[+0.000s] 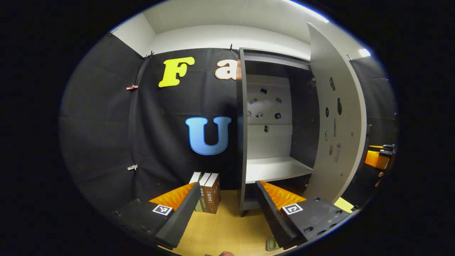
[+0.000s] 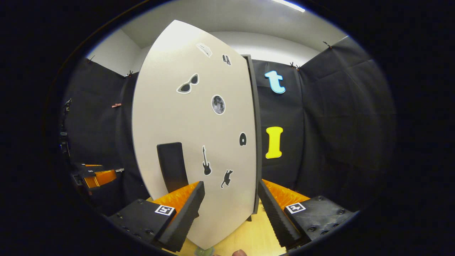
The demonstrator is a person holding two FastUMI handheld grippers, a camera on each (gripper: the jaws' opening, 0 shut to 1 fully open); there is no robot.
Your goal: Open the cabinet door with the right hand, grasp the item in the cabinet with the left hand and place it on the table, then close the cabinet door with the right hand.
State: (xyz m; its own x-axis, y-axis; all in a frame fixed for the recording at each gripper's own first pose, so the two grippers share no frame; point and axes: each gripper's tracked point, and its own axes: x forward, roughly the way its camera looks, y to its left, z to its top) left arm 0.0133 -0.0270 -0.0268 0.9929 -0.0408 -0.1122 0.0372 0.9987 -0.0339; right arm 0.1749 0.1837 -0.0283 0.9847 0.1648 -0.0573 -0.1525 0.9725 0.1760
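Observation:
The grey cabinet stands open on the wooden table, and its white shelf is bare. Its door is swung out to the right. My left gripper is open in front of the cabinet, with nothing between its fingers. In the right gripper view the door's outer face carries stickers and a black handle. My right gripper is open just before the door, right of the handle. A small greenish item lies on the table at the lower edge, also visible as the same item.
Three books stand upright on the table left of the cabinet, against the black cloth wall. The right gripper shows beyond the door's edge. The left gripper appears far left in the right gripper view.

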